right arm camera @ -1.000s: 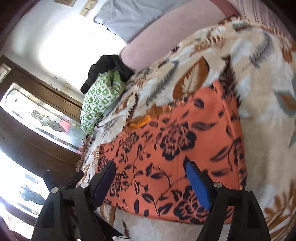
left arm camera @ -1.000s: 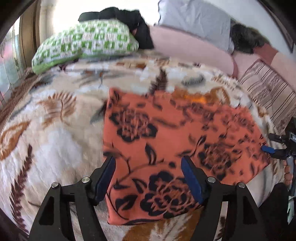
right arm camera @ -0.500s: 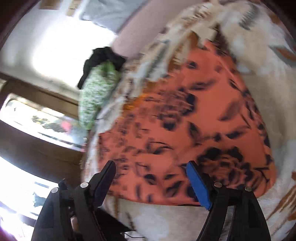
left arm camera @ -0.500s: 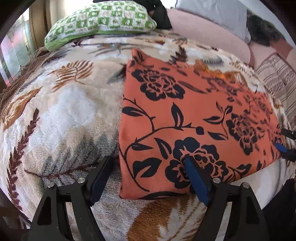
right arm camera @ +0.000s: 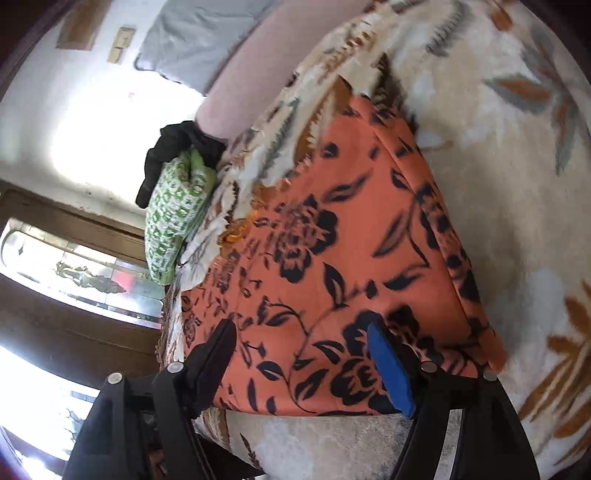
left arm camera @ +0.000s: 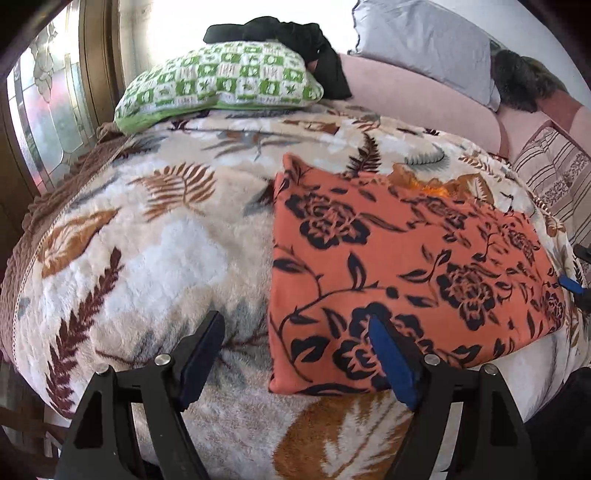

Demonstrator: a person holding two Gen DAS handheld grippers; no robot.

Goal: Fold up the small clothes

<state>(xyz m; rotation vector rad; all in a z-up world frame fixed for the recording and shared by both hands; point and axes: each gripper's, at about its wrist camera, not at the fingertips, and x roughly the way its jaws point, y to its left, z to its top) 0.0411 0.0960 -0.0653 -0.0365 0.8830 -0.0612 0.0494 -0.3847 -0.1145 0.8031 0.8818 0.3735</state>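
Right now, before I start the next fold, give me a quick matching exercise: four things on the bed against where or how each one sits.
Things:
1. orange floral cloth
2. green checked pillow
3. black garment
4. left gripper

States:
A. draped over the pillow's far end
B. open, straddling the cloth's near left corner
C. lying flat on the leaf-print blanket
D. at the head of the bed, by the window

Pairs: 1-C, 2-D, 3-A, 4-B
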